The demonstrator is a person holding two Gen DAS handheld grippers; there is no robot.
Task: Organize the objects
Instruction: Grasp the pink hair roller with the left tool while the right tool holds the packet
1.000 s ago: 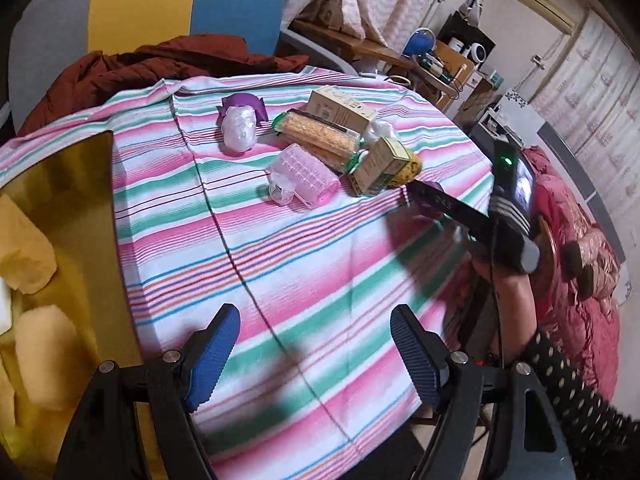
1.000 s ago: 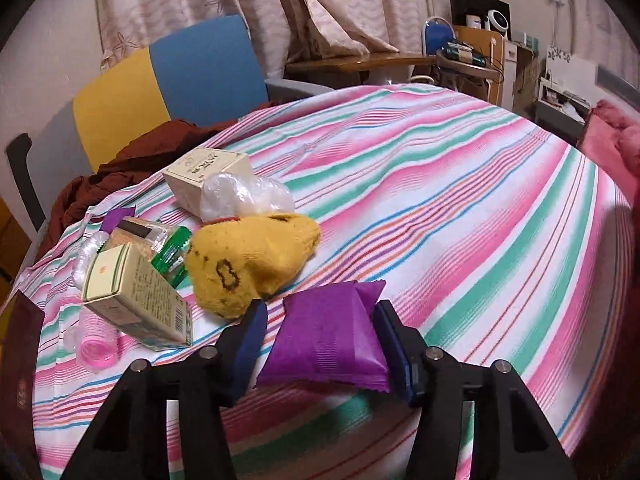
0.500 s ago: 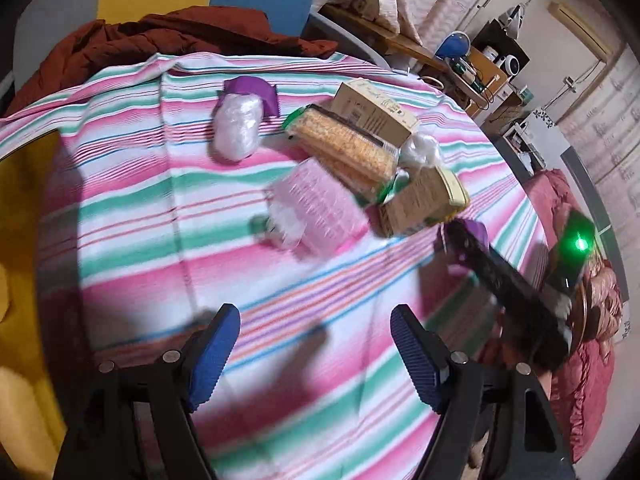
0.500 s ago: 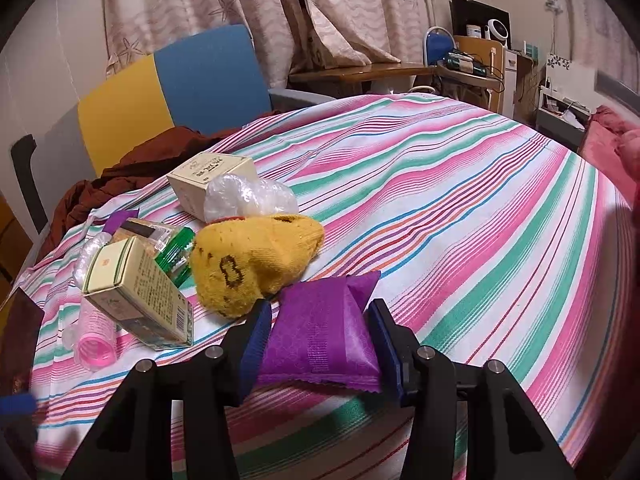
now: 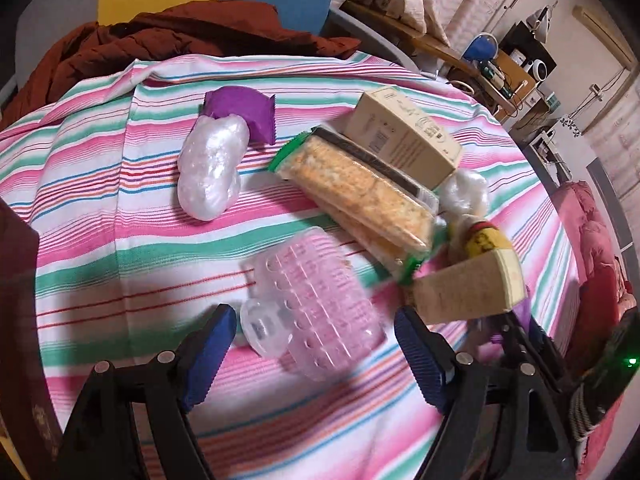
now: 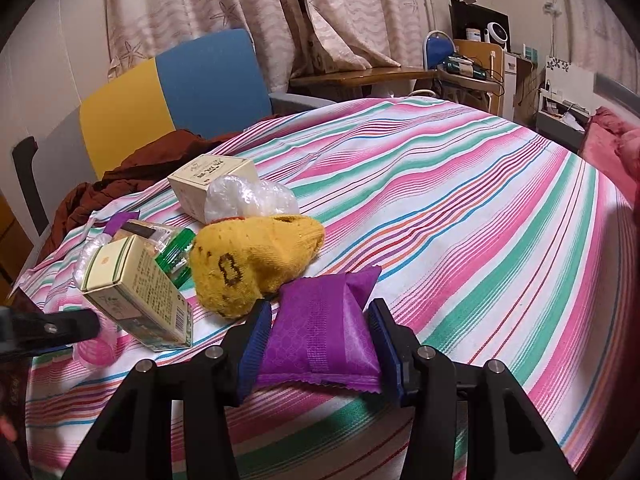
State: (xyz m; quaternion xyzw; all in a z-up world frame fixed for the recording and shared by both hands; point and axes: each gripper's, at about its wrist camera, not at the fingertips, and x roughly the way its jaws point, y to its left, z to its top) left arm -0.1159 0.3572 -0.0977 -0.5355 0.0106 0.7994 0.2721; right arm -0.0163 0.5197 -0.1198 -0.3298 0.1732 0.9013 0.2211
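My left gripper (image 5: 310, 354) is open, its blue pads on either side of a clear pink dimpled bottle (image 5: 316, 304) lying on the striped tablecloth (image 5: 120, 256). My right gripper (image 6: 320, 344) is shut on a purple packet (image 6: 320, 336) that rests on the cloth. Beside it lie a yellow knitted sock (image 6: 256, 260) and a cream carton (image 6: 136, 292). The left wrist view also shows a cracker pack (image 5: 360, 192), a beige box (image 5: 404, 136), a white wrapped lump (image 5: 212, 168) and a second purple packet (image 5: 244, 112).
A crumpled clear bag (image 6: 248, 196) leans on the beige box (image 6: 208, 176). A blue and yellow chair (image 6: 176, 92) with a rust-brown garment (image 5: 176, 40) stands behind the table. A dark brown container edge (image 5: 16, 320) is at the left. Shelves and clutter fill the far right.
My left gripper has moved forward across the cloth until its open jaws straddle the pink bottle. My right gripper has closed tighter on the purple packet.
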